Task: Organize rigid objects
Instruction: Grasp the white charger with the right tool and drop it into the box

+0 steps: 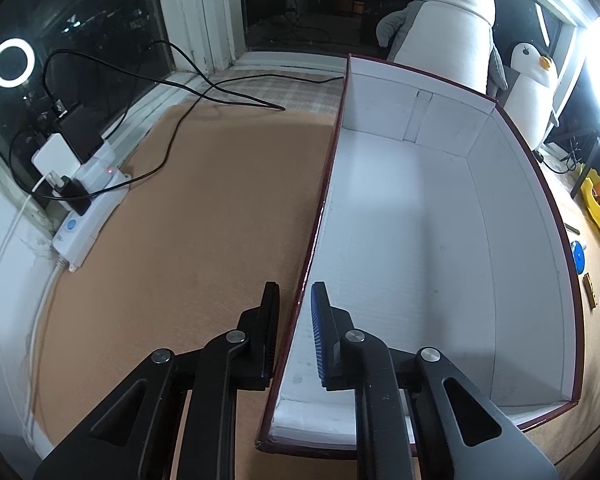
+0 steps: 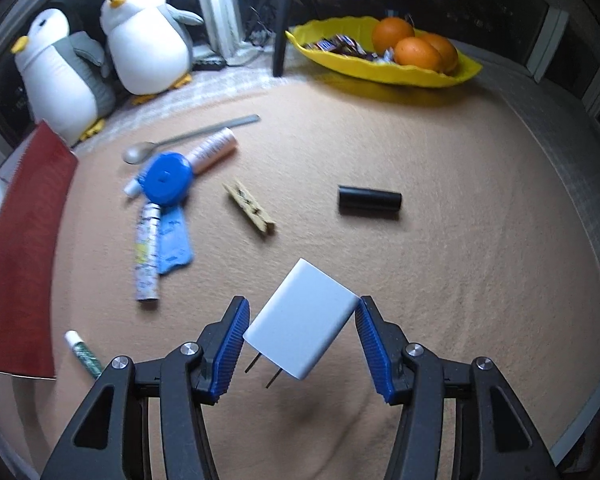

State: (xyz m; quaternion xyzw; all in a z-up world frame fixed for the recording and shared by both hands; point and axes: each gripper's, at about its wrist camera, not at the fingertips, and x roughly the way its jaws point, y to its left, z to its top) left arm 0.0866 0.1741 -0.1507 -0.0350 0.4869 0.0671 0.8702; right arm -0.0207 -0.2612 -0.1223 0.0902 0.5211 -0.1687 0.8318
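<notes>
The right gripper (image 2: 300, 344) holds a white charger (image 2: 302, 322) between its blue pads, off the surface (image 2: 460, 260), with the two prongs pointing down and toward the camera. The jaws are clenched on it across opposite corners rather than flat faces, so the charger sits skewed between them. It looks a light, hard plastic block with smooth sides (likely slick against a corner hold), so it could twist or slip; a grip across its two broad flat faces would probably sit firmer. The prongs are thin and best kept clear of any knock.

The left gripper (image 1: 296, 320) has its jaws clamped on the near wall of the box (image 1: 380, 220), one pad outside and one inside, the thin wall pinched between them. The box is red outside and white within, with nothing in it. Its wall looks like stiff card, light enough to slide, which is probably why it is steadied.

Other rigid things lie on the surface: a clothespin (image 2: 249, 207), a black cylinder (image 2: 369, 199), a spoon (image 2: 188, 136) and a blue disc (image 2: 166, 178).
</notes>
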